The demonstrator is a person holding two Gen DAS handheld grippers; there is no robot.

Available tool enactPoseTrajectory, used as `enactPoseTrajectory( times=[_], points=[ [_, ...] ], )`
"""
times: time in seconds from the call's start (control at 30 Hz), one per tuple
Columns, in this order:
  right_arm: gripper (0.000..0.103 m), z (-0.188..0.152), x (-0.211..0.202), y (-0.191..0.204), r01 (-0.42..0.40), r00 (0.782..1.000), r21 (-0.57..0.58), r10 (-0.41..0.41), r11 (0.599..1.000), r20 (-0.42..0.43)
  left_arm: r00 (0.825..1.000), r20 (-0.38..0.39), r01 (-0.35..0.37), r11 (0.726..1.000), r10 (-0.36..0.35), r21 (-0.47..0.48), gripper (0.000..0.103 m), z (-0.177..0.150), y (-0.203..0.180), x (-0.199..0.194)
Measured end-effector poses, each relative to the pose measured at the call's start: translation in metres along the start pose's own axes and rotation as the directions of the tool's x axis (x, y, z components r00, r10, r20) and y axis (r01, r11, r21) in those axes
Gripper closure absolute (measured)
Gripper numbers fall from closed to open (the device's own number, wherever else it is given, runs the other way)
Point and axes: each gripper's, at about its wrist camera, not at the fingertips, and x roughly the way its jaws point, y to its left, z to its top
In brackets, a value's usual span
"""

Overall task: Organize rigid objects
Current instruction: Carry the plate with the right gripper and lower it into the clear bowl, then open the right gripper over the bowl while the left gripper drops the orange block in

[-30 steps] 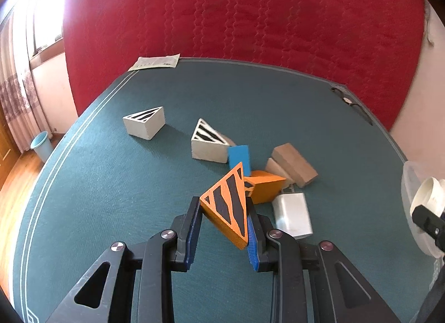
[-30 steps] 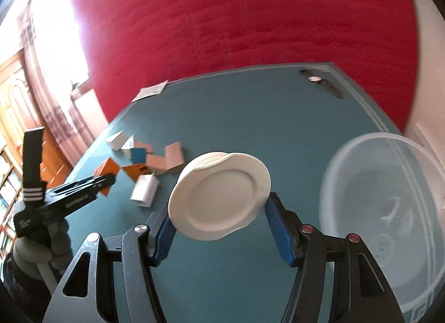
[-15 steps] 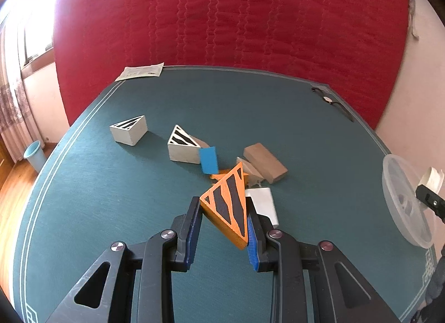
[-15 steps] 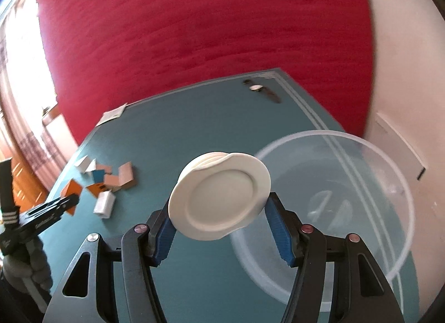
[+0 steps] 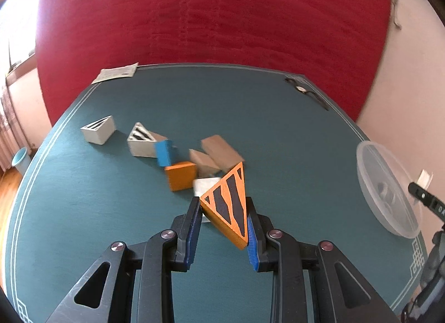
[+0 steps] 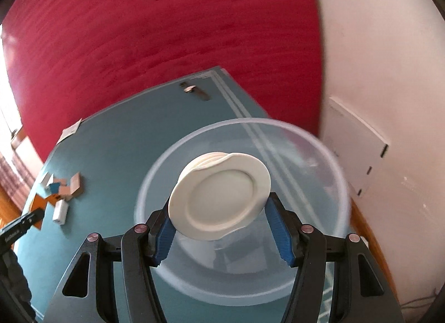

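Note:
My left gripper [image 5: 224, 218] is shut on an orange triangular block with black stripes [image 5: 228, 206] and holds it above the green table [image 5: 83, 211]. My right gripper [image 6: 219, 220] is shut on a small white plate [image 6: 219, 197] and holds it tilted over a clear plastic bowl [image 6: 328, 225]. The bowl also shows at the right table edge in the left wrist view [image 5: 383, 184]. A pile of blocks lies mid-table: an orange block [image 5: 180, 175], a blue block [image 5: 164, 152], tan blocks [image 5: 219, 153], a white block [image 5: 204, 185] and two white striped triangles [image 5: 140, 142].
A paper sheet [image 5: 116, 74] lies at the far left corner and a dark strap-like item [image 5: 306, 93] at the far right corner. A red quilt [image 5: 208, 17] hangs behind the table. A white wall [image 6: 375, 72] is to the right.
The right gripper has swung right with the plate until it is over the clear bowl. The left gripper, still holding the striped triangle, has moved right and away from the block pile.

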Motion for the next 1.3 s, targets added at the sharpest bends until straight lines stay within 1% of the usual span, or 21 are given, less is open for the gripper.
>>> enactPoseTrajectory(
  times=[0.1, 0.4, 0.47, 0.57, 0.73, 0.87, 1.1, 1.17, 1.3],
  points=[
    [0.041, 0.002, -0.003, -0.013, 0.026, 1.0, 0.034, -0.026, 0.999, 0.012, 1.0, -0.005, 0.011, 1.0, -0.011, 0.026, 0.073, 0.002, -0.012, 0.002],
    [0.04, 0.001, -0.005, -0.029, 0.035, 0.999, 0.067, -0.037, 0.997, 0.015, 0.998, -0.007, 0.057, 0.992, -0.057, 0.117, 0.073, 0.009, -0.054, 0.002],
    [0.04, 0.001, -0.007, -0.031, 0.038, 0.999, 0.078, -0.04, 0.996, 0.023, 0.998, -0.008, 0.069, 0.989, -0.068, 0.13, 0.073, 0.01, -0.062, 0.002],
    [0.035, 0.002, -0.012, -0.037, 0.038, 0.998, 0.106, -0.043, 0.994, 0.041, 0.997, -0.009, 0.082, 0.986, -0.081, 0.147, 0.072, 0.012, -0.072, 0.002],
    [0.035, 0.003, -0.019, -0.04, 0.041, 0.996, 0.133, -0.051, 0.99, 0.071, 0.994, -0.007, 0.105, 0.979, -0.106, 0.172, 0.072, 0.015, -0.087, 0.001],
    [0.035, 0.004, -0.026, -0.041, 0.042, 0.994, 0.139, -0.056, 0.989, 0.095, 0.99, -0.003, 0.136, 0.972, -0.138, 0.191, 0.072, 0.017, -0.102, 0.0],
    [0.035, 0.006, -0.03, -0.04, 0.039, 0.991, 0.158, -0.058, 0.987, 0.119, 0.973, 0.004, 0.224, 0.948, -0.231, 0.227, 0.072, 0.019, -0.136, 0.003],
    [0.035, 0.005, -0.03, -0.041, 0.039, 0.991, 0.165, -0.059, 0.986, 0.12, 0.964, -0.008, 0.259, 0.936, -0.264, 0.239, 0.072, 0.019, -0.149, 0.009],
    [0.035, 0.006, -0.03, -0.042, 0.039, 0.991, 0.173, -0.06, 0.984, 0.122, 0.95, -0.025, 0.306, 0.91, -0.312, 0.28, 0.072, 0.013, -0.174, 0.015]
  ],
)
